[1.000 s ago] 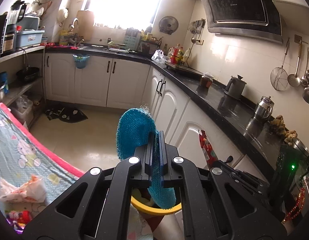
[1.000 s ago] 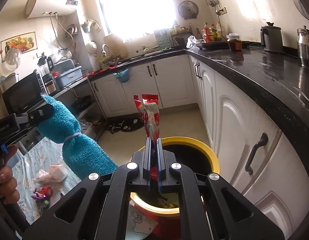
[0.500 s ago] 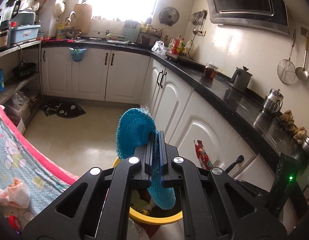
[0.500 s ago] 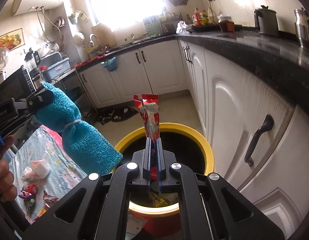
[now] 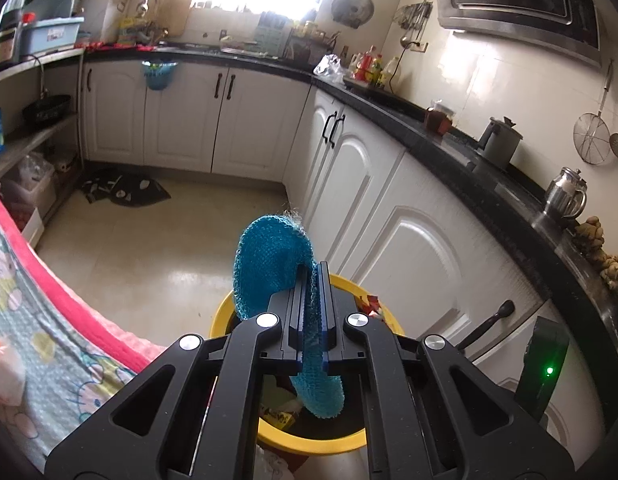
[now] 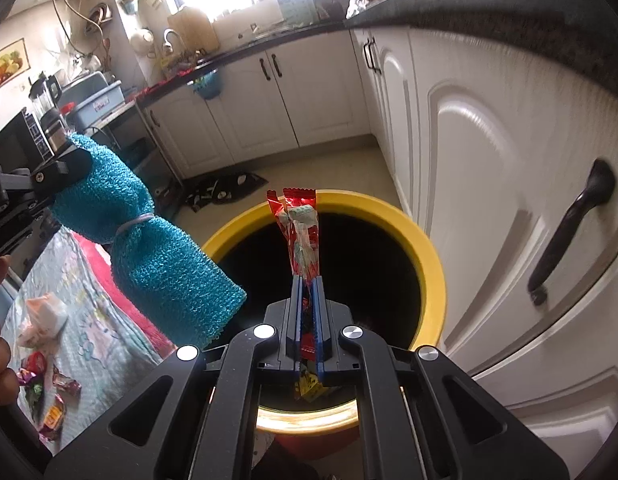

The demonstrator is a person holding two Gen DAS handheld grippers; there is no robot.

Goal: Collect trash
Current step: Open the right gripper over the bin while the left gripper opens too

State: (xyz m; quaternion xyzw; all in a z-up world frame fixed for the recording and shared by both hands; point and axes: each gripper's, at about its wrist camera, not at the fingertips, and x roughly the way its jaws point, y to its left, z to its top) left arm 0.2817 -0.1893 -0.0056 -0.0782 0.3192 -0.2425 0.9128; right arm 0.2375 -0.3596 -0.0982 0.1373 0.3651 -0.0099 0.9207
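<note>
My left gripper (image 5: pixel 312 280) is shut on a teal knitted cloth bundle (image 5: pixel 269 264) tied with a band, held above the near-left rim of the yellow-rimmed trash bin (image 5: pixel 225 312). From the right wrist view the bundle (image 6: pixel 157 256) hangs left of the bin (image 6: pixel 425 248). My right gripper (image 6: pixel 307 284) is shut on a red snack wrapper (image 6: pixel 303 232) that stands upright over the bin's dark opening. Trash lies inside the bin.
White cabinets (image 6: pixel 489 168) with dark handles stand close on the right under a black counter. A table with a cartoon cloth (image 6: pixel 89 344) at the left holds several wrappers (image 6: pixel 49 392) and a crumpled tissue (image 6: pixel 45 312). A dark floor mat (image 5: pixel 125 188) lies further off.
Both grippers have moved forward and down over the bin, so its opening now fills more of each view. Both keep their hold.
</note>
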